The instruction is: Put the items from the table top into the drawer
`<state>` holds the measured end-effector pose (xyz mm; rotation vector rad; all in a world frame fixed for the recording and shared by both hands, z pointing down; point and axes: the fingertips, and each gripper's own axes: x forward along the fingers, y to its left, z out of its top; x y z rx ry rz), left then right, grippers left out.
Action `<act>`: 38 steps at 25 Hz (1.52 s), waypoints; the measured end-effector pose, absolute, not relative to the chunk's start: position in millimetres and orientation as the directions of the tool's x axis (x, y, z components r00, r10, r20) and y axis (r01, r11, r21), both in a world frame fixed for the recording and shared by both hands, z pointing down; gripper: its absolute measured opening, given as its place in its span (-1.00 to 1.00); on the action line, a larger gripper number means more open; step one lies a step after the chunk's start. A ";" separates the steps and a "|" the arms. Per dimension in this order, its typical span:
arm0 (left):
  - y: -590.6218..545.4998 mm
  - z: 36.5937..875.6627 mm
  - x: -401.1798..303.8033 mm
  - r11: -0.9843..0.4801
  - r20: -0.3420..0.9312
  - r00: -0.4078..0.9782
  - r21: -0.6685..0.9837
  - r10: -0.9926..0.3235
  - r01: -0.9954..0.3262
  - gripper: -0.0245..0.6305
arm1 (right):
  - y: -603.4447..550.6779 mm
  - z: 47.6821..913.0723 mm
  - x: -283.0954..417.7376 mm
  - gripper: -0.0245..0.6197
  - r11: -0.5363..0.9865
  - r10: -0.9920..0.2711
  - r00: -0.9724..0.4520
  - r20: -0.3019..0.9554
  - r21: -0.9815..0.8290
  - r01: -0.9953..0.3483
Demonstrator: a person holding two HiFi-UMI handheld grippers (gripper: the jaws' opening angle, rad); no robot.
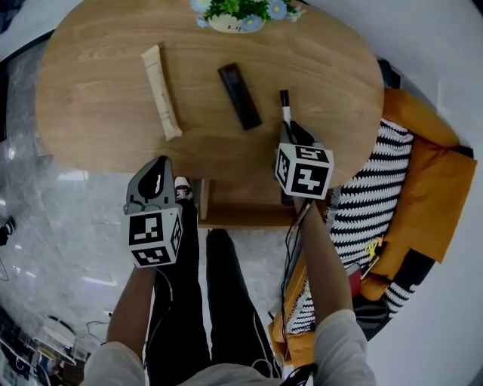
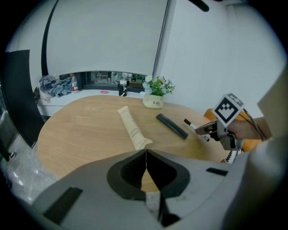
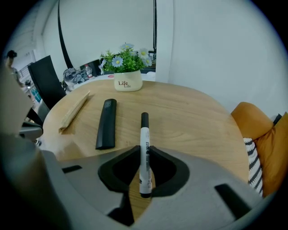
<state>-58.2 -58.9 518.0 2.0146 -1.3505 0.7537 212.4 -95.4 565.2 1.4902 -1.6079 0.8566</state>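
On the oval wooden table (image 1: pixel 98 121) lie a cream tube (image 1: pixel 161 92), a flat black case (image 1: pixel 240 96) and a white marker with a black cap (image 1: pixel 286 105). My right gripper (image 1: pixel 290 132) stands at the near right edge, shut on the marker's lower half. In the right gripper view the marker (image 3: pixel 144 148) runs straight out between the pads, cap pointing away. My left gripper (image 1: pixel 160 164) hangs off the table's near edge, shut and empty. In the left gripper view its jaws meet in one line, with the tube (image 2: pixel 132 128) lying beyond them.
A flower pot (image 1: pixel 238 15) stands at the table's far edge. A wooden drawer or shelf (image 1: pixel 241 207) shows below the near edge, between my hands. An orange seat with a striped cloth (image 1: pixel 377 188) crowds the right side. The person's legs (image 1: pixel 219 301) are below.
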 end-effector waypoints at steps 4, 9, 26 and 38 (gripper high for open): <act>-45.0 516.1 -54.7 -0.301 0.728 0.321 0.164 -0.605 -0.939 -0.89 | -79.4 558.7 214.9 -0.74 0.098 -0.480 -0.027 0.877 0.023 -0.995; -23.1 513.4 -48.1 -0.284 0.724 0.316 0.172 -0.613 -0.943 -0.89 | -47.3 550.8 214.4 -0.74 0.127 -0.479 -0.046 0.876 0.018 -0.992; 62.1 507.9 -43.7 -0.217 0.736 0.281 0.184 -0.616 -0.959 -0.89 | 88.8 529.2 174.0 -0.74 0.337 -0.421 -0.197 0.885 -0.048 -0.940; 81.0 514.8 -54.0 -0.189 0.740 0.265 0.187 -0.618 -0.964 -0.89 | 116.2 536.3 134.6 -0.72 0.498 -0.364 -0.300 0.882 -0.088 -0.862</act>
